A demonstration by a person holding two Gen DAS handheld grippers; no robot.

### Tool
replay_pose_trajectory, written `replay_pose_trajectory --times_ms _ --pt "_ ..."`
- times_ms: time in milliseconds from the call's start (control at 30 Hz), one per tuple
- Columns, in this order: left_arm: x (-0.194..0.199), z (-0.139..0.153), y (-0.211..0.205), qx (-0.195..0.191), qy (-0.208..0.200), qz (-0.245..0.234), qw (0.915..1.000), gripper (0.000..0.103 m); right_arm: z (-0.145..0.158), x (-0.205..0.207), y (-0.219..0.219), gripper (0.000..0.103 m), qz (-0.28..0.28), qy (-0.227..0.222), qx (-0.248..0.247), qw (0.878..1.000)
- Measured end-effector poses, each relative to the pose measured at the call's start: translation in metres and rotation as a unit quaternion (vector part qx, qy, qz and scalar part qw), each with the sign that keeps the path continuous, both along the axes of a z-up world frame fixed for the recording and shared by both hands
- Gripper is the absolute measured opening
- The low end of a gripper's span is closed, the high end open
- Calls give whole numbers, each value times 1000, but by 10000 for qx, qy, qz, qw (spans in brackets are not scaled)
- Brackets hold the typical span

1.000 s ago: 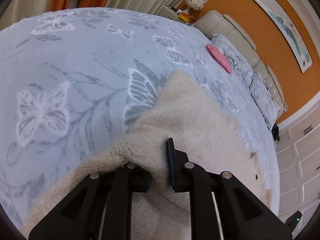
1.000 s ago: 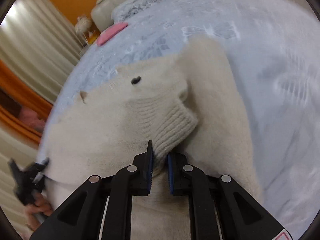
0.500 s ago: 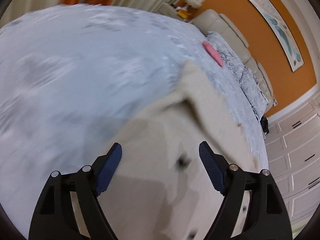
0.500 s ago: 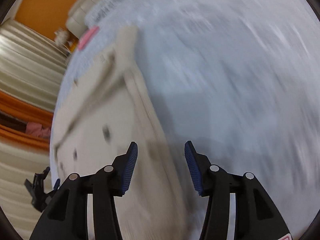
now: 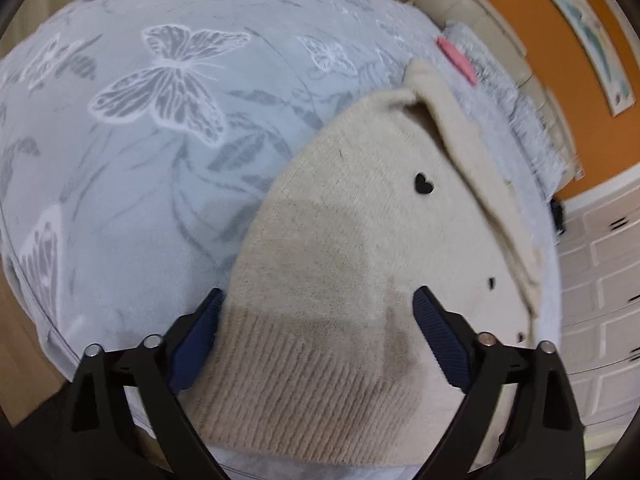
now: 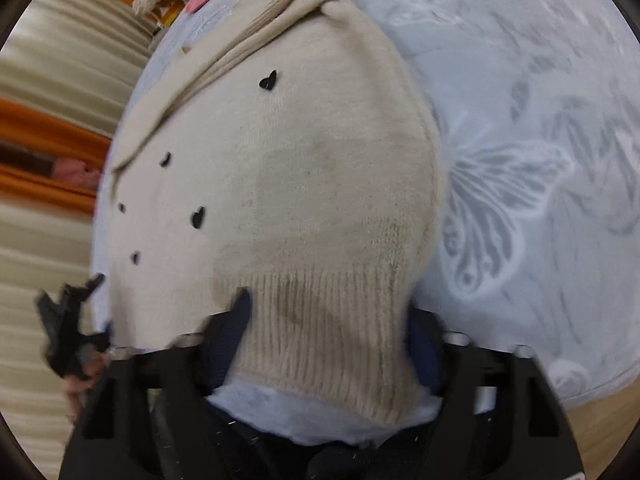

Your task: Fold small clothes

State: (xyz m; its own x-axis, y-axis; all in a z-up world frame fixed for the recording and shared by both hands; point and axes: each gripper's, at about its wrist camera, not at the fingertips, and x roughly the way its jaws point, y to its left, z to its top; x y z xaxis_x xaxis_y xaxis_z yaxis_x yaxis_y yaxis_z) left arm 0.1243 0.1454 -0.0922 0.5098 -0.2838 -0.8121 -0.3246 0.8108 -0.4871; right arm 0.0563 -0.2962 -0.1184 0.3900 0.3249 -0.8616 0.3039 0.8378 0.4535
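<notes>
Butterfly-print bedspread (image 5: 168, 128), orange wall (image 5: 560, 40) behind.

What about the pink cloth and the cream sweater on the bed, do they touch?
Apart. The left wrist view shows a strip of grey bedspread between the pink cloth and the folded sleeve of the cream sweater.

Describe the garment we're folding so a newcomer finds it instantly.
Look at the grey butterfly-print bedspread. Near its front edge lies a cream knit sweater, ribbed hem toward the cameras. Unlike the pink item by the pillows, it carries small black heart buttons.
</notes>
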Motion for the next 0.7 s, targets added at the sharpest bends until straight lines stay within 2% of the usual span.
replay_pose_trajectory --times_ms 33,67,100,167,233,300,400,533,700 --pt "4 0 -2 -106 112 -90 9998 43 1 1 -1 12 9 -16 169 9999" --pt "2 -4 3 -245 238 -133 9993 16 3 -2 -6 11 -172 -96 433 9989" --pt "1 -4 6 -526 363 -66 9979 16 7 -6 -11 11 -298 -222 535 9979" --pt "-8 6 12 -861 264 77 9959 14 28 -16 -19 10 -386 -533 538 9964" --pt "-22 29 13 -942 49 -20 9955 6 54 -33 -31 10 -454 -896 558 9934" --pt "-34 46 13 -1010 -69 -166 9947 6 79 -49 -42 10 -464 -1145 471 9912" --pt "-60 63 9 -1032 -104 -435 9936 6 100 -77 -57 10 -452 -1301 350 9899" --pt "-100 68 -2 -890 9 -843 9925 6 105 -112 -60 10 -413 -1220 174 9915" --pt "-144 56 -11 -1030 380 -1056 9883 6 86 -167 -65 10 -488 -830 248 9950"
